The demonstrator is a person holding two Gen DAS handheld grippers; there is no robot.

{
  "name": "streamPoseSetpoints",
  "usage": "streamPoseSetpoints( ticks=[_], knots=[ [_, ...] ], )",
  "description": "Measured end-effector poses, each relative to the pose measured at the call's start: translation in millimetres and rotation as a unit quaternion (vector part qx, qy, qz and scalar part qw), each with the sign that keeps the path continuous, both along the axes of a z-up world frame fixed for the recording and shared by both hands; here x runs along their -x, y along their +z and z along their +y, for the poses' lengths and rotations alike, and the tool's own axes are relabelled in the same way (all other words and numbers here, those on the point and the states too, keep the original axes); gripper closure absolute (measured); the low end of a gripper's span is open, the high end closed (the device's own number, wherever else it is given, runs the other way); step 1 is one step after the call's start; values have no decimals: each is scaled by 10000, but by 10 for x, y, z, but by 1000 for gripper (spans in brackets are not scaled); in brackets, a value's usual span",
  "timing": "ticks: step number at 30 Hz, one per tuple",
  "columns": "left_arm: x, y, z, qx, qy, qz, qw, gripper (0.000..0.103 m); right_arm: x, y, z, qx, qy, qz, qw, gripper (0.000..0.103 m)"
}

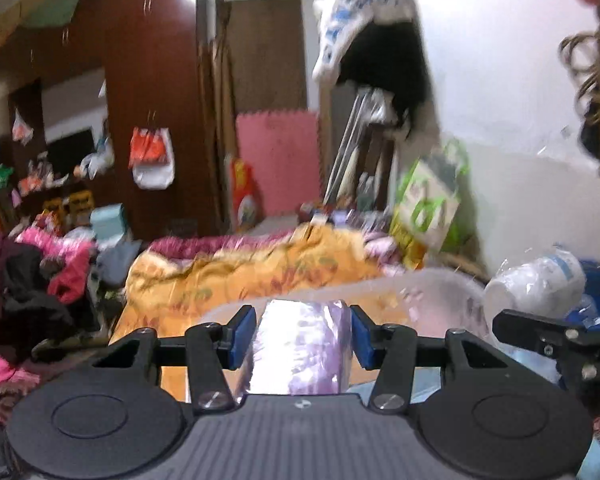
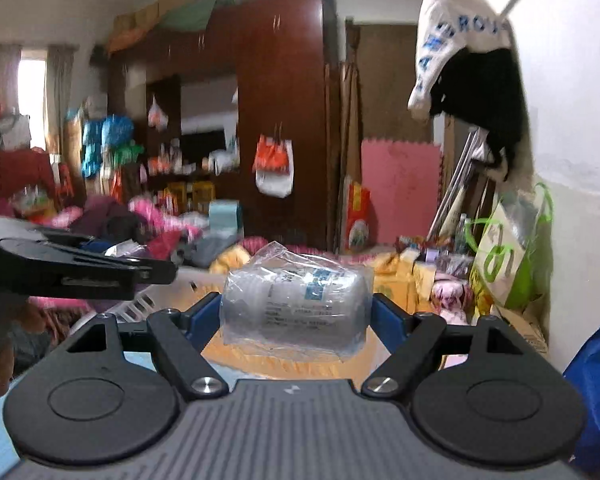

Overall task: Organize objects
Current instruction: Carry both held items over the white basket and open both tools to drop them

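Observation:
My left gripper is shut on a shiny lilac roll of plastic bags, its blue pads pressing both sides. My right gripper is shut on a clear plastic pack of white cups with a blue label. Both are held up in the air above an orange patterned bedcover. The right gripper and its cup pack show at the right edge of the left wrist view. The left gripper's arm crosses the left side of the right wrist view.
A white slatted plastic basket lies low between the grippers. Piles of clothes cover the left. A dark wardrobe, a pink foam mat, a green-handled bag and a blue bag line the back and right wall.

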State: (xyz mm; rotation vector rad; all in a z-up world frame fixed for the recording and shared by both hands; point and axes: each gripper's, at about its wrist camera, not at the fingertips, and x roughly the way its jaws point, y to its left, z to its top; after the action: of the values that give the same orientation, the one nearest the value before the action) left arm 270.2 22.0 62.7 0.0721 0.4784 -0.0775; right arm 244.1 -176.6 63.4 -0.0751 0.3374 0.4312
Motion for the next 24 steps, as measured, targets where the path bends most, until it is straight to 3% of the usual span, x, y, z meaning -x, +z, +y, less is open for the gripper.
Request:
streamPoseSetpoints(
  ticks=[2,4,5,6,11,14,16,21,24],
  knots=[
    [-76,-77,2,-72,-22,143,9999,43,-84,-75,65,234,-84,143,9996,20],
    [-49,-83,52,24,-15,88,10000,10,-109,-127,91,418,-87,238,9988,13],
    [-11,-64,77,81,2,-34,10000,3,-88,-134,77,424,-106,233,9988,3],
    [47,-43,100,106,12,-185,9998,0,-57,-112,56,377,-116,185,9991,0],
    [254,89,138,-202,507,-681,9962,0,126,-21,-59,83,-5,219,9997,0],
    [400,69,219,-450,533,-406,9967,0,284,37,-107,216,-69,203,9995,0],
    [626,68,321,-543,501,-501,9960,3,503,34,-185,431,-64,39,9990,0],
    [1548,-53,633,-495,78,-898,9947,3,1029,-65,-517,897,18,129,9959,0],
    [2090,-267,702,-532,-30,-1051,9930,3,1291,-260,-712,1088,-71,249,9937,0]
  ],
)
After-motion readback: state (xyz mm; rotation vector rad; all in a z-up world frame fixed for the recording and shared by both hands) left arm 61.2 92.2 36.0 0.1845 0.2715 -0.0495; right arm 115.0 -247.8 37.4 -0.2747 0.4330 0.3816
